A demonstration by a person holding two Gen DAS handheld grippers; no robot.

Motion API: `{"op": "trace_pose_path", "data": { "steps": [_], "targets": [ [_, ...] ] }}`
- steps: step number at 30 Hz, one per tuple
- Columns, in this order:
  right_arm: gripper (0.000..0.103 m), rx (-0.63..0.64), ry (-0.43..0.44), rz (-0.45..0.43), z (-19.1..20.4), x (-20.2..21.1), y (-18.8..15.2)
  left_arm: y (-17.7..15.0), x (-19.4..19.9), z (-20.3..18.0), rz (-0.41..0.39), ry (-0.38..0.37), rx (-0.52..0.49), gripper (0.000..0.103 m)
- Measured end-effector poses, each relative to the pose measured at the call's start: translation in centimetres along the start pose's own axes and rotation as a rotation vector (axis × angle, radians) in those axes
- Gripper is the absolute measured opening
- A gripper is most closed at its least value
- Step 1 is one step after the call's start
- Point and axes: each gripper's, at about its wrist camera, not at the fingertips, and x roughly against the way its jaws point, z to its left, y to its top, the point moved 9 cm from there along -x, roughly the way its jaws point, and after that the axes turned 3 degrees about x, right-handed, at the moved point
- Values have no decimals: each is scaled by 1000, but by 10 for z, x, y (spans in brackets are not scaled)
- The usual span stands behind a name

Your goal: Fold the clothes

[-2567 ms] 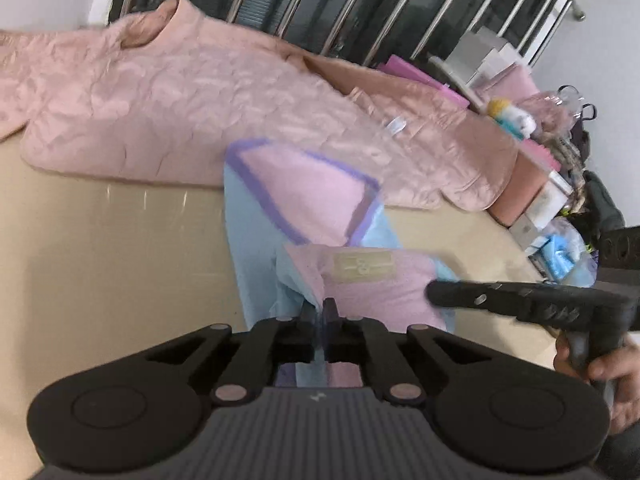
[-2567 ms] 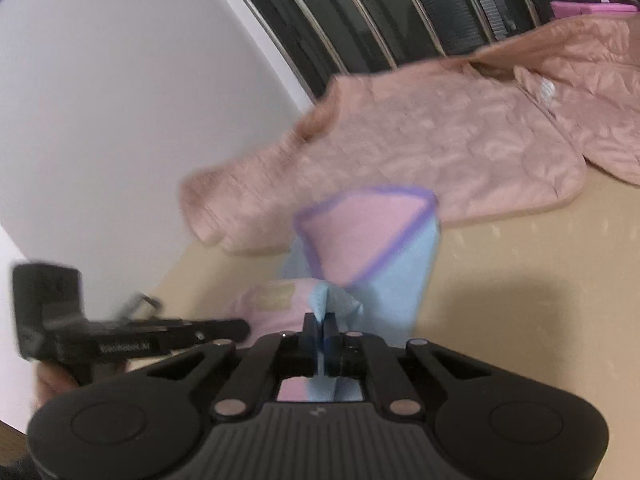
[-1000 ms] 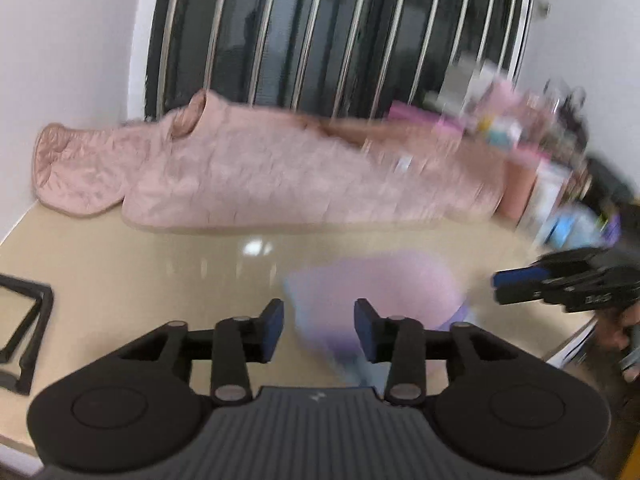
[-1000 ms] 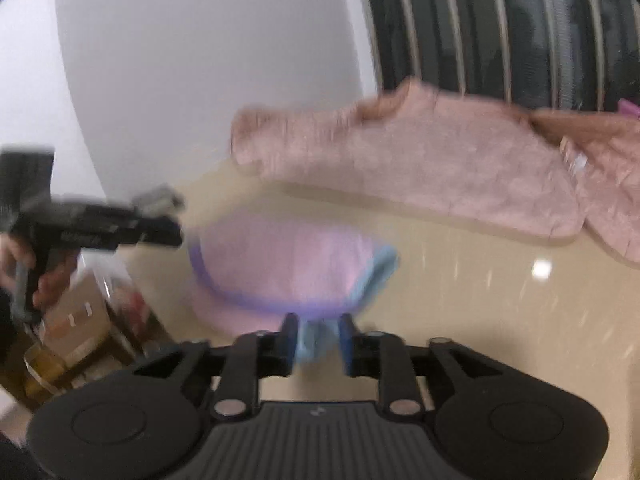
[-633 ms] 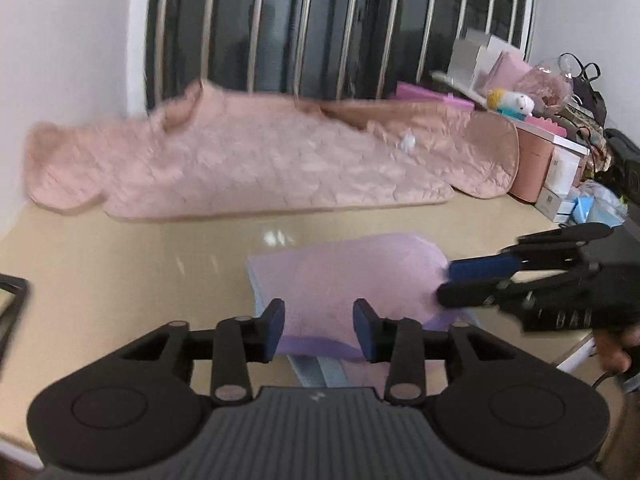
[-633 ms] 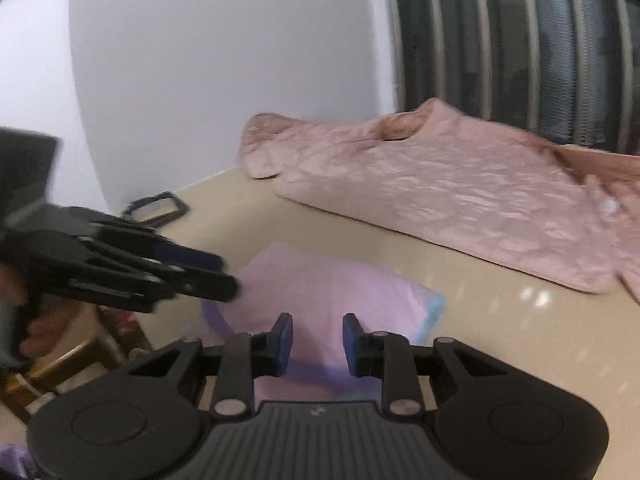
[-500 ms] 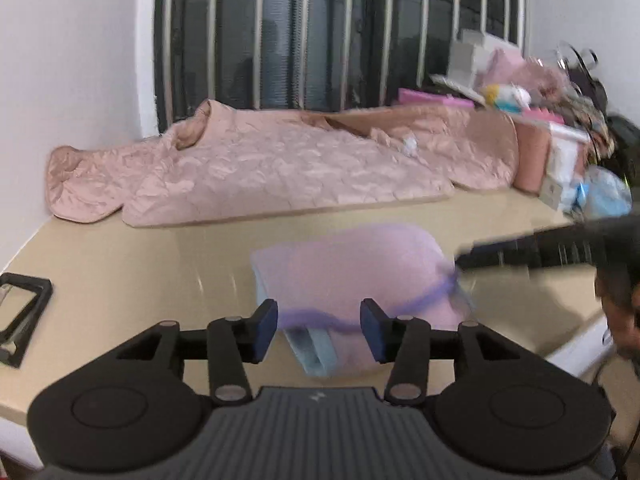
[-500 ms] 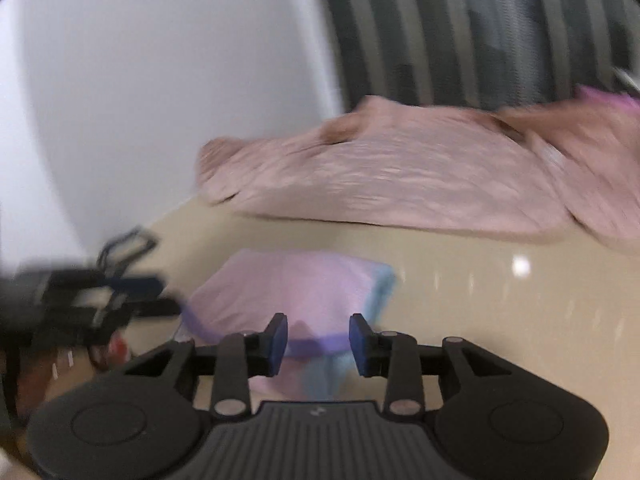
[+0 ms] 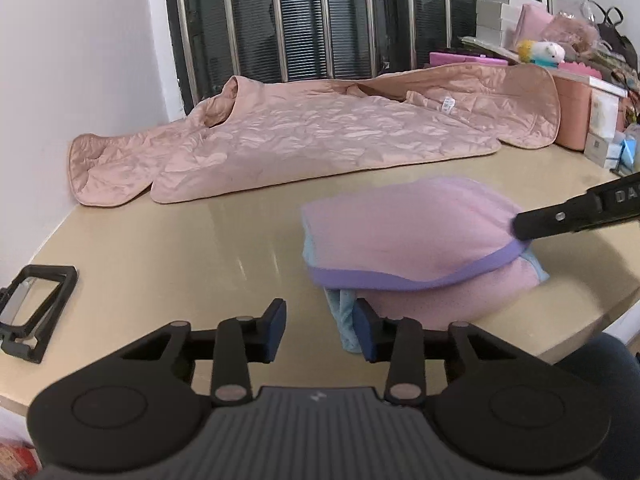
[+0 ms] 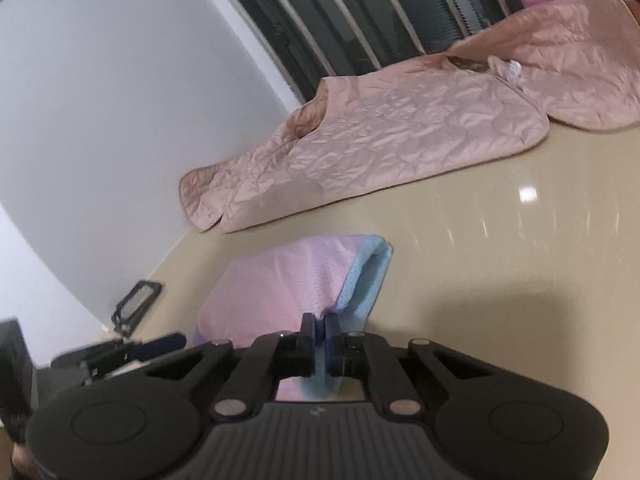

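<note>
Pink mesh fabric with a purple band and pale blue panels, a folded small garment, lies on the glossy beige table close to its near edge, toward the near right corner in the left wrist view. The right gripper has its jaws pinched together on the garment's near edge, where pink meets blue; in the left wrist view its black fingers reach in from the right and meet the cloth at the purple band. The left gripper stands partly apart with its jaws closing; only bare tabletop lies between the blue pads, and the right-hand pad sits just beside the garment's blue corner, contact uncertain.

A quilted salmon-pink jacket is spread along the far edge under the barred window, its sleeve reaching the far left corner by the white wall. A black folding stand sits at the left edge. Between jacket and garment a broad strip of table is open, as is the stretch left of the garment. Boxes and a plush toy crowd the far right corner. White letters "DA" show on the right gripper's finger; a white tag on the jacket is too small to read.
</note>
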Motion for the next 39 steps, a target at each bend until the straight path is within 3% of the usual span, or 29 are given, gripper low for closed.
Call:
{"op": "trace_pose_path", "data": {
  "steps": [3,6,10,12,14,16,20,23,26,29,33,36,38,39],
  "targets": [
    [4,20,-66,4,-10,-1,2,0,-1,2,-4,-6,9,36],
    [13,93,-109,14,-2,3,2,2,3,2,0,-41,32,37],
    [28,272,-60,-51,41,15,7,16,15,4,-26,-148,83,38],
    [27,372,-14,-81,65,11,6,25,10,9,-34,-165,120,38],
    [23,427,11,-51,80,-5,-1,36,1,14,-40,-159,148,35],
    [9,469,18,-4,90,-23,-9,51,0,16,-59,-189,180,32],
    [8,473,7,62,86,-35,-24,73,-5,16,-68,-239,215,32],
    [8,433,11,72,81,-31,-26,56,-26,2,20,-203,151,28],
    [10,413,0,75,77,-25,-23,36,-33,-4,67,-204,169,25],
    [15,346,16,-19,73,-5,-1,29,-29,-5,54,-206,194,26],
    [25,316,-110,-78,52,-19,25,30,-22,0,45,-212,215,30],
    [25,345,-143,19,44,-42,9,40,-7,9,-8,-200,253,52],
    [27,357,-145,7,45,-44,3,42,-5,15,-37,-150,279,76],
    [32,349,-151,3,46,-40,4,41,-7,14,-28,-146,274,77]
  ]
}}
